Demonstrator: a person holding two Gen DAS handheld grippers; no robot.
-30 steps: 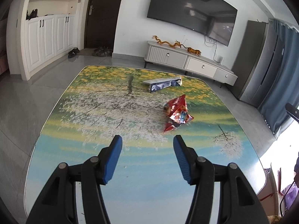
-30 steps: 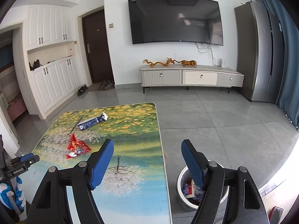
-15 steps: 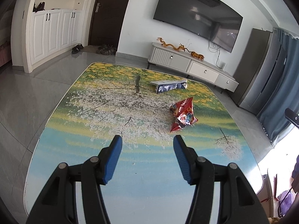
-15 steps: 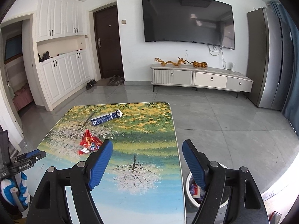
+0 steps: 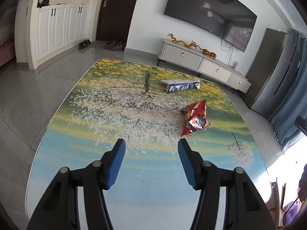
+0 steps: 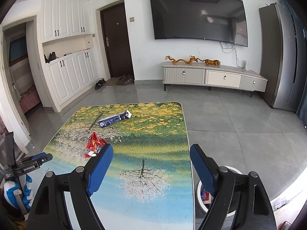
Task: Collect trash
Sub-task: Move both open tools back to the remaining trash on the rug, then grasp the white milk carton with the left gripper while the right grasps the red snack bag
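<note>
Both claws hang empty above the worktop (image 6: pixel 153 201): the left claw (image 5: pixel 151 145) is spread, and the right claw (image 6: pixel 151 151) is opening its jaws with nothing between them. The red snack wrapper (image 5: pixel 194 118) lies crumpled ahead of the left claw, the blue carton (image 6: pixel 114 120) flat farther back, and the white bin (image 6: pixel 230 191) stands on the floor just beside the worktop. The wrapper looks light and slippery, so a shallow pinch could push it away or drop it short of the bin.

Black hand-held gripper (image 5: pixel 151 147), ribbed blue pads (image 5: pixel 115 164)
</note>
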